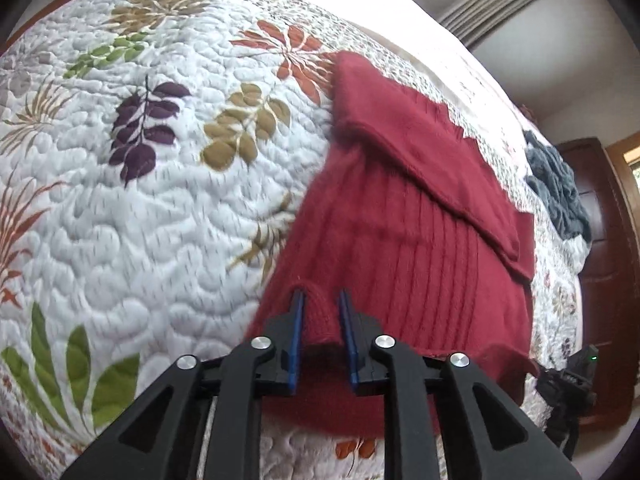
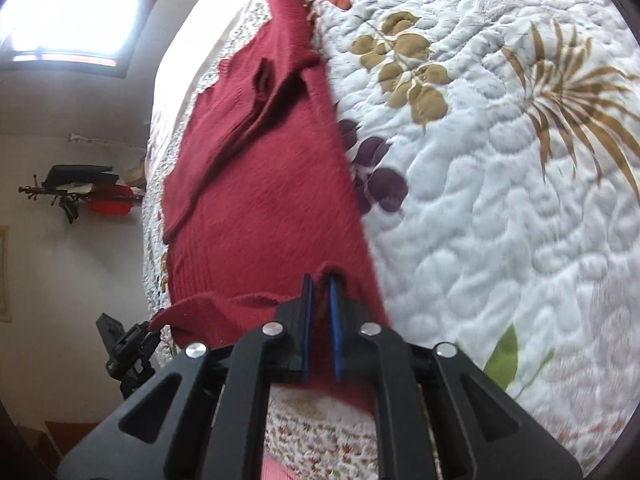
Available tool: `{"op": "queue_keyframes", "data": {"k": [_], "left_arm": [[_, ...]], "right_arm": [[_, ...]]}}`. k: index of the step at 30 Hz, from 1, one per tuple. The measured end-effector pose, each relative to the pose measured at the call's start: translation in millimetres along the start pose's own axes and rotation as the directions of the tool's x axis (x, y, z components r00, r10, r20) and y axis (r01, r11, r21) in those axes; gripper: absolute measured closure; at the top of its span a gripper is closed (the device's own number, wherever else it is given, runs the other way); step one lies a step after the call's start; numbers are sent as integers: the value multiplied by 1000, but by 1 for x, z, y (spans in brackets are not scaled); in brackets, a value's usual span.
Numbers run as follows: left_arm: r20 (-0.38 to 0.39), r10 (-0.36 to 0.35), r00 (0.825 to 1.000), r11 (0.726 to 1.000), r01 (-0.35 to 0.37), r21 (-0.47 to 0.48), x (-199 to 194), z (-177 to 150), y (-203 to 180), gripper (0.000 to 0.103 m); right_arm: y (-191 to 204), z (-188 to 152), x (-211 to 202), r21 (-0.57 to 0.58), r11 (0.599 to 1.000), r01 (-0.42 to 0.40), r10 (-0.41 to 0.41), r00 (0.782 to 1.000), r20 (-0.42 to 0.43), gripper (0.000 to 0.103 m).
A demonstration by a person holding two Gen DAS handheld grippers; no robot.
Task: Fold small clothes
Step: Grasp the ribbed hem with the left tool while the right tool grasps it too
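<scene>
A dark red knitted sweater (image 1: 404,216) lies on a quilted floral bedspread (image 1: 160,200), a sleeve folded across its body. My left gripper (image 1: 322,298) is shut on the sweater's hem, a fold of knit bunched between its blue pads. In the right wrist view the same sweater (image 2: 264,184) stretches away from me, and my right gripper (image 2: 319,280) is shut on the hem's other corner, red fabric pinched between the fingers. The hem is lifted off the bed between the two grippers. Each gripper shows at the edge of the other's view: right gripper (image 1: 568,384), left gripper (image 2: 128,348).
A grey-blue crumpled garment (image 1: 556,184) lies further along the bed near its far edge. A dark wooden cabinet (image 1: 600,240) stands beyond the bed. The bedspread (image 2: 500,200) spreads wide to the right. A wall rack with items (image 2: 76,192) hangs on the left.
</scene>
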State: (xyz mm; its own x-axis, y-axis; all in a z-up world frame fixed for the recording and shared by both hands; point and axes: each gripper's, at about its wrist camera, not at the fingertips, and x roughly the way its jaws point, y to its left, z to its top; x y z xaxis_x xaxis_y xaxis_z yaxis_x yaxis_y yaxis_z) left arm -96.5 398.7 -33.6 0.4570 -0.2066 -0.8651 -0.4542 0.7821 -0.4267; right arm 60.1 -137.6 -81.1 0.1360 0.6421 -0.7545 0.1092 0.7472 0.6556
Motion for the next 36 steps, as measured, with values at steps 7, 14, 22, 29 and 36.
{"op": "queue_keyframes", "data": {"k": [7, 14, 22, 29, 36], "left_arm": [[57, 38, 998, 999, -39, 18, -18, 19, 9, 74], [70, 102, 992, 948, -118, 294, -17, 15, -30, 52], [20, 223, 975, 863, -207, 460, 34, 10, -48, 50], [56, 219, 974, 830, -216, 515, 36, 2, -59, 85], [137, 186, 973, 802, -231, 551, 17, -10, -74, 92]], "right_arm": [[-10, 10, -18, -26, 999, 23, -22, 999, 39, 81], [20, -5, -33, -263, 955, 137, -121, 990, 78, 63], [47, -22, -19, -421, 889, 178, -162, 984, 73, 60], [58, -31, -2, -571, 779, 260, -262, 962, 80, 51], [58, -27, 16, -622, 722, 303, -320, 943, 88, 51]]}}
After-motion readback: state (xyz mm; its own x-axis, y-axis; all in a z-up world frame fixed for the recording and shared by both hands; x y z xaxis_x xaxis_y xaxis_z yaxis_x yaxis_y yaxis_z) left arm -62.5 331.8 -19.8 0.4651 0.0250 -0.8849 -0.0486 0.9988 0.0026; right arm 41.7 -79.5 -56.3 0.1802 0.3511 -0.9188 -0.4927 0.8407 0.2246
